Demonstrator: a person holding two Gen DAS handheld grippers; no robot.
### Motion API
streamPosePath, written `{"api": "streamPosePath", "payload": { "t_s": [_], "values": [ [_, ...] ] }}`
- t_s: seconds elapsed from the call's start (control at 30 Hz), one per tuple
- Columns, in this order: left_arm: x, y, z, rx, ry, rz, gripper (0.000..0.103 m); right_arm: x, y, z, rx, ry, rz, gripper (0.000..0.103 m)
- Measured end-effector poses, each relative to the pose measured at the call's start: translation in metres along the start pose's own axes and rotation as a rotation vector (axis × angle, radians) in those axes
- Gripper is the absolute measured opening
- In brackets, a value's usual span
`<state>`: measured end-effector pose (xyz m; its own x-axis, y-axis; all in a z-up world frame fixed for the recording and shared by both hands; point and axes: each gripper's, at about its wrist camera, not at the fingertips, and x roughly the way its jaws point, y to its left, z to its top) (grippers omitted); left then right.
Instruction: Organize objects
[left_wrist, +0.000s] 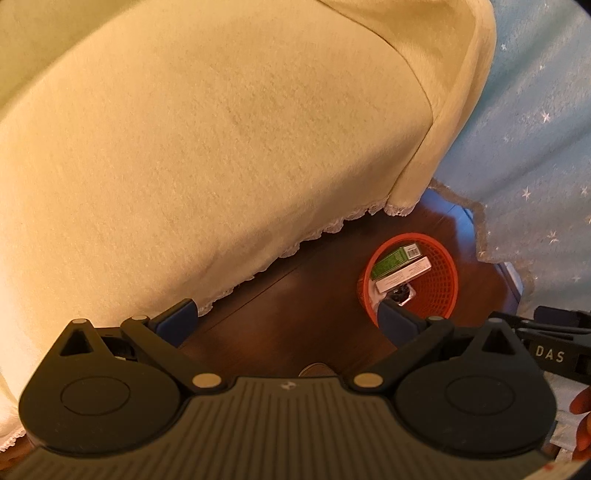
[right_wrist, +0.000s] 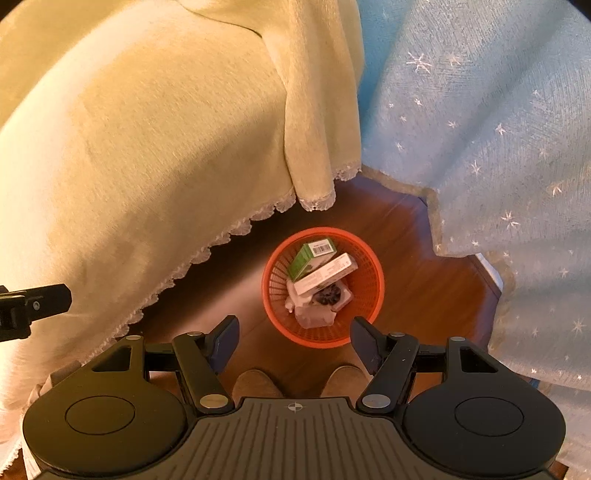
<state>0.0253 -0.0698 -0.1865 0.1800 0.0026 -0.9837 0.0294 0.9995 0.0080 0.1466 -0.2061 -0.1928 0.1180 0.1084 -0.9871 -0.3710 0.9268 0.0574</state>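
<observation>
**Both tools hang empty above an orange basket on the floor**

The left tool (left_wrist: 286, 317) points down with its blue-padded fingers spread wide and nothing between them. The right tool (right_wrist: 293, 341) also points down, its jaws standing wide apart and empty.

Below them sits a round orange mesh basket (right_wrist: 369, 273) on a dark wooden floor (right_wrist: 406, 236). In the right wrist view the basket lies just ahead of the fingertips, between the two fingers' lines; in the left wrist view it sits to the right, partly hidden behind that tool's right finger.

Inside the basket, a green box (right_wrist: 304, 260) with a white barcode panel leans against the far wall. A long white box (right_wrist: 327, 275) lies across it, touching it. Under these lie a clear packet with something dark in it (right_wrist: 328, 295) and a pale wrapped item (right_wrist: 314, 315); what these two are is hard to make out from this height.

A pale yellow cloth with a white lace edge (right_wrist: 147, 147) fills the left and upper part of both views, its hem hanging beside the basket. A light blue fabric with white stars (right_wrist: 480, 129) hangs on the right.

Two brown shoe tips (right_wrist: 255, 382) show on the floor just under the right tool. At the right edge of the left wrist view, a person's fingers (left_wrist: 581, 410) show beside a black part marked "DAS".
</observation>
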Motion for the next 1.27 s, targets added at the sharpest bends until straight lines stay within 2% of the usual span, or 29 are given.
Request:
{"api": "streamPosePath", "payload": {
  "t_s": [0.73, 1.07, 1.27],
  "values": [
    [0.001, 0.008, 0.002, 0.02, -0.018, 0.045, 0.102, 0.004, 0.014, -0.001, -0.004, -0.001, 0.0, 0.064],
    [0.001, 0.009, 0.004, 0.024, -0.017, 0.048, 0.102, 0.004, 0.018, 0.0, -0.005, 0.001, 0.001, 0.064],
    [-0.001, 0.008, 0.002, 0.033, -0.047, 0.032, 0.102, 0.005, 0.018, 0.001, -0.01, 0.0, 0.002, 0.064]
  ]
}}
